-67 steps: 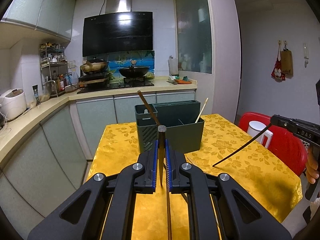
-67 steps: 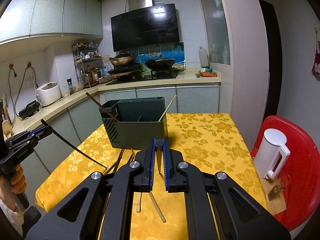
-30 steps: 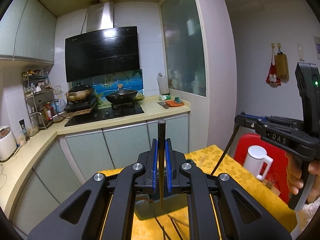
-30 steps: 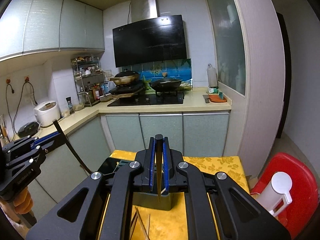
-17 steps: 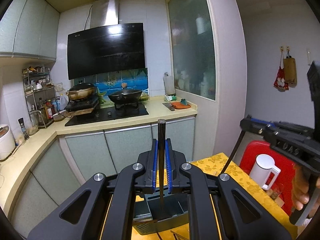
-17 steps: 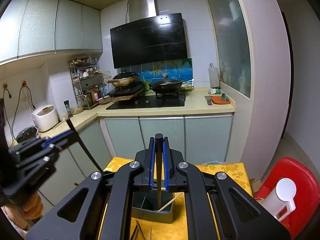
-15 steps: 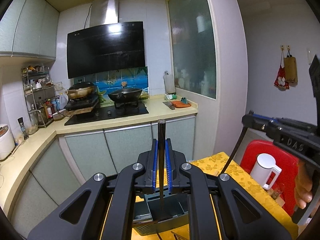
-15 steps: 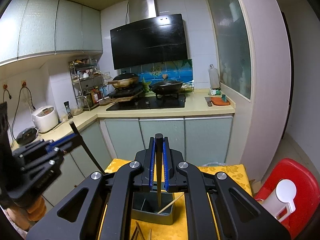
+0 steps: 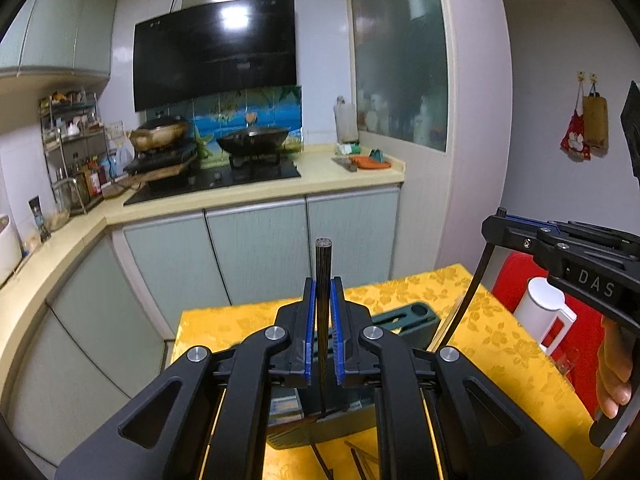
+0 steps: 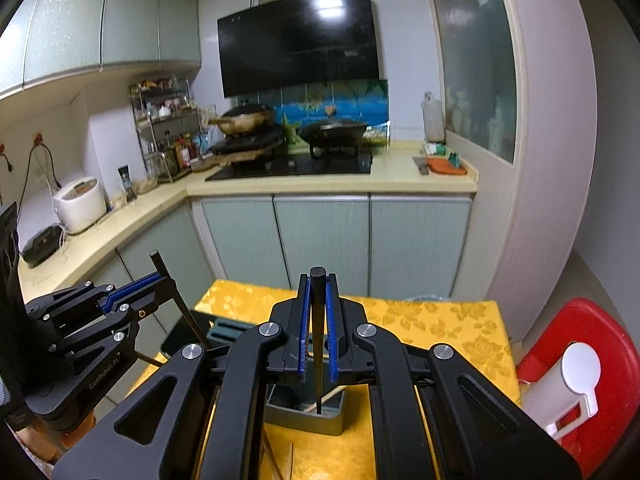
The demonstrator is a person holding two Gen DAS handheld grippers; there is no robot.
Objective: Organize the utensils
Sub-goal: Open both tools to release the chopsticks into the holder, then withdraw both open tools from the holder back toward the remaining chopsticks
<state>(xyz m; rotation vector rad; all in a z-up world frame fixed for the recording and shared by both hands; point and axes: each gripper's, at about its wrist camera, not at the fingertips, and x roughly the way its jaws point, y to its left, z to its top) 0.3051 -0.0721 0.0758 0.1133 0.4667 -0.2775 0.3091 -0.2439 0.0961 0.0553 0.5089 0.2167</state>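
Note:
My left gripper (image 9: 322, 304) is shut on a dark chopstick (image 9: 323, 268) held upright, its lower tip inside the dark green utensil holder (image 9: 404, 316) on the yellow-clothed table (image 9: 472, 320). My right gripper (image 10: 317, 300) is shut on a black chopstick (image 10: 317, 312), also upright, tip down in the holder (image 10: 308, 410). Each gripper shows in the other's view: the right gripper (image 9: 496, 224) at right, the left gripper (image 10: 160, 280) at left. A light wooden chopstick (image 10: 326, 396) leans in the holder.
Loose chopsticks (image 9: 360, 460) lie on the cloth in front of the holder. A red chair (image 10: 580, 344) with a white kettle (image 10: 568, 384) stands to the right. Kitchen counter and cabinets (image 10: 320, 232) run behind the table.
Both grippers rose high above the table, then came down slightly over the holder. The two held chopsticks' tips now reach into the holder.

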